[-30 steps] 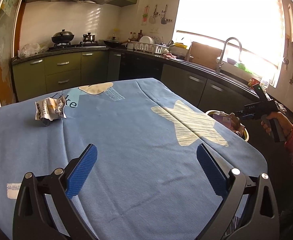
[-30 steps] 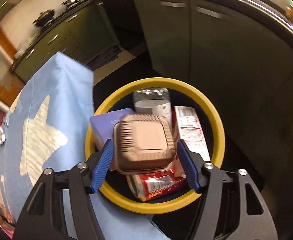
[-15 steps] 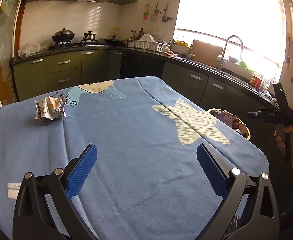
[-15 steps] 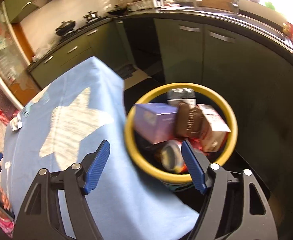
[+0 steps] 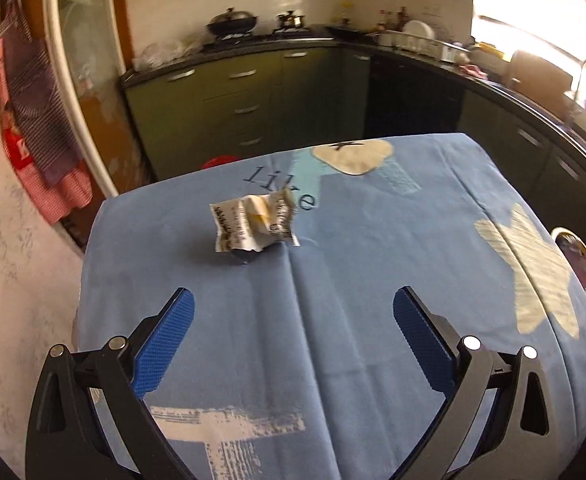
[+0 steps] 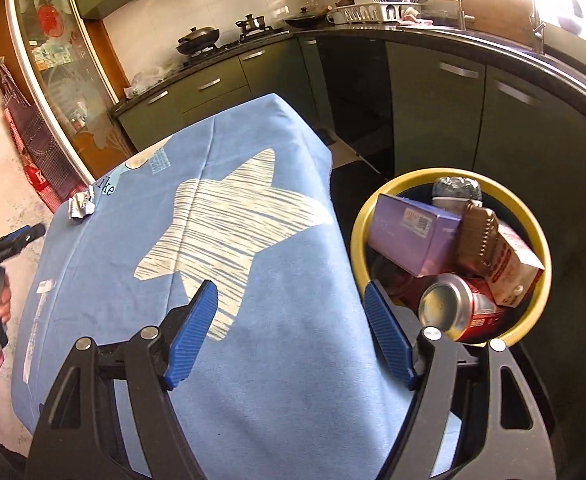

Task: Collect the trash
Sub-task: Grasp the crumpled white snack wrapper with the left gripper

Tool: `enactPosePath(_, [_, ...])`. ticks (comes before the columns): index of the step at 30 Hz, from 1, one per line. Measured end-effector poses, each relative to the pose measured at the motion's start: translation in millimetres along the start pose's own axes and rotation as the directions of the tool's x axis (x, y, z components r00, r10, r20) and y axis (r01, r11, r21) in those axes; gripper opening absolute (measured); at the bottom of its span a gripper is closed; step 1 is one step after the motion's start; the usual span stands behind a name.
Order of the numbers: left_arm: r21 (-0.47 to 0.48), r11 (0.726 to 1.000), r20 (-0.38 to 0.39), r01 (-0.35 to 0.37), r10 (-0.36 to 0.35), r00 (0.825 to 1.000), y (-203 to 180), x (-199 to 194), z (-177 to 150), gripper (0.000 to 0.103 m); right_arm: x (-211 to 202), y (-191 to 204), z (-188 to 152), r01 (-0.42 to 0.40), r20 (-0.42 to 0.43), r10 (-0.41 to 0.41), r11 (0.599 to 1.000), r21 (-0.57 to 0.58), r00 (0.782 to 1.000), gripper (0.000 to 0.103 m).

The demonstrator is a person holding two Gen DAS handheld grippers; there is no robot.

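A crumpled white wrapper (image 5: pixel 253 222) lies on the blue tablecloth (image 5: pixel 333 280), ahead of my left gripper (image 5: pixel 291 312), which is open and empty above the cloth. The wrapper also shows small in the right wrist view (image 6: pixel 81 205), near the table's far left edge. My right gripper (image 6: pixel 291 304) is open and empty over the table's near right part. The yellow-rimmed trash bin (image 6: pixel 451 174) stands on the floor right of the table. It holds a purple box (image 6: pixel 413 228), a brown clamshell (image 6: pixel 477 240), a red can (image 6: pixel 461 308), a carton and a bottle.
Dark green kitchen cabinets (image 6: pixel 433 92) and a black counter run behind and to the right of the table. The left hand-held gripper (image 6: pixel 11 242) shows at the left edge of the right wrist view. A glass-door cupboard (image 5: pixel 81 60) stands at the left.
The left gripper has swung left and moved closer to the wrapper. The right gripper has pulled back from over the bin, and the brown clamshell now lies in the bin.
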State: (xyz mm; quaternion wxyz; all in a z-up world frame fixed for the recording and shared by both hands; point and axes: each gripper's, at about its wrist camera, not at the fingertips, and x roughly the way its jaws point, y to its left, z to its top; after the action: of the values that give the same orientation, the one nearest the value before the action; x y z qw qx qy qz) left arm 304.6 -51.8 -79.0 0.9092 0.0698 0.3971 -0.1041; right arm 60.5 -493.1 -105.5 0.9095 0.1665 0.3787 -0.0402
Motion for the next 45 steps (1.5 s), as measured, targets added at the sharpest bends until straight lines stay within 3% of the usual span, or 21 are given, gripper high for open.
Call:
enactPosePath(4, [-0.059, 0.993, -0.049, -0.1, 0.097, 0.994, 7, 43, 24, 0.098, 4, 3, -6, -0.055, -0.007, 0.055, 0.998, -0.007, 0.998, 0.072])
enactPosePath(9, [-0.087, 0.97, -0.083, -0.227, 0.22, 0.972, 6, 84, 45, 0.098, 5, 7, -10, -0.104, -0.005, 0.104, 0.994, -0.02, 0.995, 0.073])
enactPosePath(12, [-0.108, 0.958, -0.099, -0.266, 0.256, 0.962, 8, 103, 56, 0.098, 7, 7, -13, -0.133, -0.009, 0.133, 0.991, -0.016, 0.991, 0.073])
enactPosePath(21, [-0.127, 0.951, -0.182, -0.282, 0.257, 0.949, 7, 136, 68, 0.098, 5, -1, -16, -0.152, -0.006, 0.152, 0.988, 0.004, 0.988, 0.073])
enactPosePath(24, [-0.161, 0.95, -0.163, -0.268, 0.243, 0.956, 13, 127, 69, 0.098, 2, -2, -16, -0.152, -0.004, 0.152, 0.988, -0.002, 0.988, 0.073])
enactPosePath(27, [-0.137, 0.962, -0.144, -0.237, 0.217, 0.965, 13, 119, 73, 0.098, 1, -3, -15, -0.154, -0.002, 0.154, 0.988, -0.002, 0.988, 0.074])
enactPosePath(30, [-0.157, 0.966, -0.208, -0.205, 0.17, 0.963, 20, 128, 72, 0.098, 3, -1, -15, -0.159, -0.003, 0.159, 0.987, -0.003, 0.987, 0.074])
enactPosePath(36, [-0.166, 0.964, -0.232, -0.207, 0.166, 0.958, 38, 129, 71, 0.098, 5, 0, -15, -0.158, -0.014, 0.158, 0.987, -0.013, 0.987, 0.075])
enactPosePath(39, [-0.175, 0.967, -0.268, -0.184, 0.133, 0.954, 37, 134, 69, 0.098, 8, 1, -15, -0.166, -0.014, 0.166, 0.986, -0.006, 0.986, 0.075])
enactPosePath(45, [-0.191, 0.961, -0.285, -0.199, 0.14, 0.948, 35, 137, 65, 0.098, 8, 3, -16, -0.171, -0.022, 0.17, 0.985, -0.021, 0.985, 0.075])
